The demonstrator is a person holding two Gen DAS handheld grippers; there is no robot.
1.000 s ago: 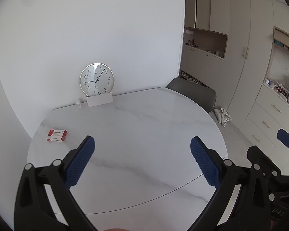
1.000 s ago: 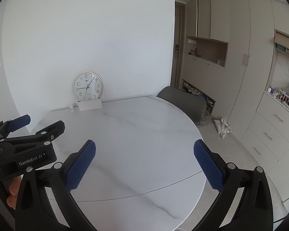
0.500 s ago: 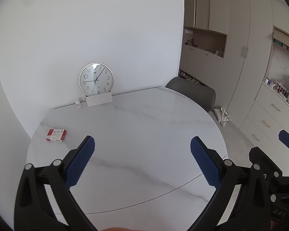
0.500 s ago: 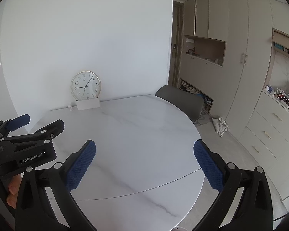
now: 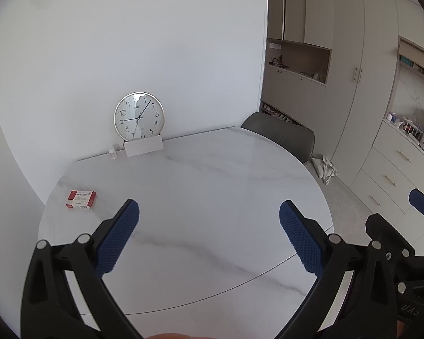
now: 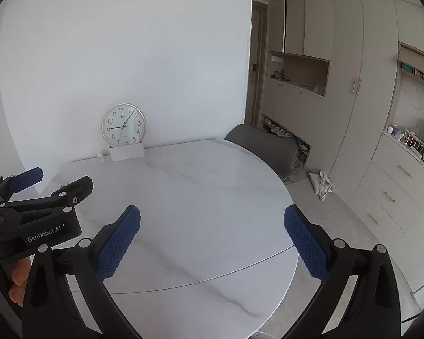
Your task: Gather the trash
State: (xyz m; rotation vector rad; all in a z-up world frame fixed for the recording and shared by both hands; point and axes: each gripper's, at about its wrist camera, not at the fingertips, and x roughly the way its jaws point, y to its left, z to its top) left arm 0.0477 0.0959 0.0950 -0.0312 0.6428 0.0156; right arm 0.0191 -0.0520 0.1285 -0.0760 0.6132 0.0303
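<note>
A small red and white box (image 5: 80, 199) lies on the round white marble table (image 5: 200, 186) near its left edge. My left gripper (image 5: 209, 237) is open and empty above the table's near side, with the box ahead to its left. My right gripper (image 6: 212, 243) is open and empty over the table's near right part. In the right wrist view the left gripper (image 6: 39, 186) shows at the left and hides the box. The right gripper's blue pad (image 5: 422, 206) shows at the right edge of the left wrist view.
A round wall clock (image 5: 139, 118) leans on the wall at the table's back, with a white card (image 5: 143, 147) and a tiny bottle (image 5: 113, 152) in front. A grey chair (image 5: 279, 135) stands at the far right. Cabinets (image 6: 353, 90) and a bag (image 6: 322, 183) on the floor are to the right.
Both grippers have drifted very slightly; the view has shifted a little to the left. Both stay open and empty. The box has not moved.
</note>
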